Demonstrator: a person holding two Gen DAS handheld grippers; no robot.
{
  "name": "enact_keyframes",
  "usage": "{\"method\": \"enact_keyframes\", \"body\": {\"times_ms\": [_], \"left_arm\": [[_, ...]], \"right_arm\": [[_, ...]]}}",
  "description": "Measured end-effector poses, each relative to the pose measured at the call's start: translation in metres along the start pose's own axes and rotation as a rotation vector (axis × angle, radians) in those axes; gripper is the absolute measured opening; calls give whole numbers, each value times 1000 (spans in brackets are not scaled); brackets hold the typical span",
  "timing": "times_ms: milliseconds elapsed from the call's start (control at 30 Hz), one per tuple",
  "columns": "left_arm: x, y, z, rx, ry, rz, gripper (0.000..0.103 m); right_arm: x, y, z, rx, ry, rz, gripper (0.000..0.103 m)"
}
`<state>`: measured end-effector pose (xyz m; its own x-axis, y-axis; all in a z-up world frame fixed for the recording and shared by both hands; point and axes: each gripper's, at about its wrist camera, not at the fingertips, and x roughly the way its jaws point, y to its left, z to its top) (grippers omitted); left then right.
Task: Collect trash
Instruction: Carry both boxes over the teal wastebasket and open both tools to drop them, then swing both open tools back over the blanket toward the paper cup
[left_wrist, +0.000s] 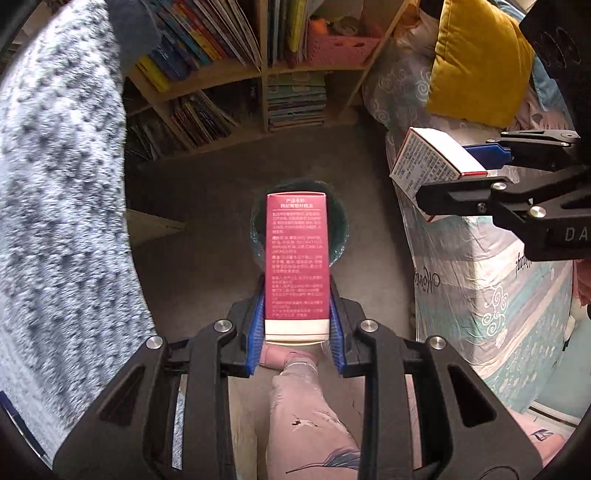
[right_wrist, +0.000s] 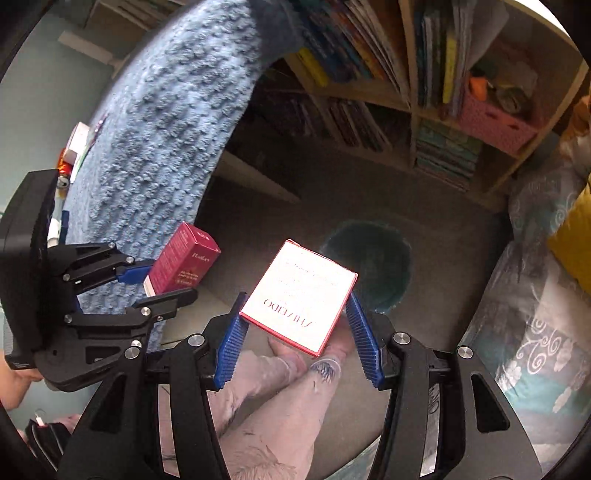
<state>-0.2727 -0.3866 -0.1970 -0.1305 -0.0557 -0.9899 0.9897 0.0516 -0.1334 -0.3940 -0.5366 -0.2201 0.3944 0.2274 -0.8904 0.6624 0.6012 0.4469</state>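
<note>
The left claw (left_wrist: 297, 332) grips a tall red box (left_wrist: 296, 258) upright, its long axis pointing straight ahead over the dark bin (left_wrist: 341, 225) below. The right claw (right_wrist: 297, 343) clamps a white box (right_wrist: 299, 297); the bin (right_wrist: 384, 266) sits ahead and slightly right, so the left looks better aligned.

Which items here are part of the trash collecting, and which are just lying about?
In the job: red carton in left claw; white carton in right claw; dark bin on floor.
Lying about: bookshelf, yellow cushion, pink basket.
</note>
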Motion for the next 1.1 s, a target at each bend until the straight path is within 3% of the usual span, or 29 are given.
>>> {"method": "enact_keyframes", "body": {"times_ms": [133,200,333,400,433,467,800,1100], "left_arm": [[52,-3,15,10,79,-19,27],[78,-6,21,15,129,8,27],[114,-8,30,8,175,8,27],[125,-6,31,-2,184,16,45],[131,-6,33,-3,181,19,69],[131,-5,35,-5,172,31,80],[114,11,34,2,147,89,85],[69,20,24,-44,70,94,87]], "right_arm": [[34,-38,-2,101,31,56,54],[53,-53,-2,131,48,64,54],[81,-75,0,166,72,82,56],[88,-80,3,166,63,77,58],[91,-82,4,163,63,71,66],[93,-84,6,164,64,55,76],[73,-97,11,193,23,43,78],[42,-75,16,124,-11,29,78]]}}
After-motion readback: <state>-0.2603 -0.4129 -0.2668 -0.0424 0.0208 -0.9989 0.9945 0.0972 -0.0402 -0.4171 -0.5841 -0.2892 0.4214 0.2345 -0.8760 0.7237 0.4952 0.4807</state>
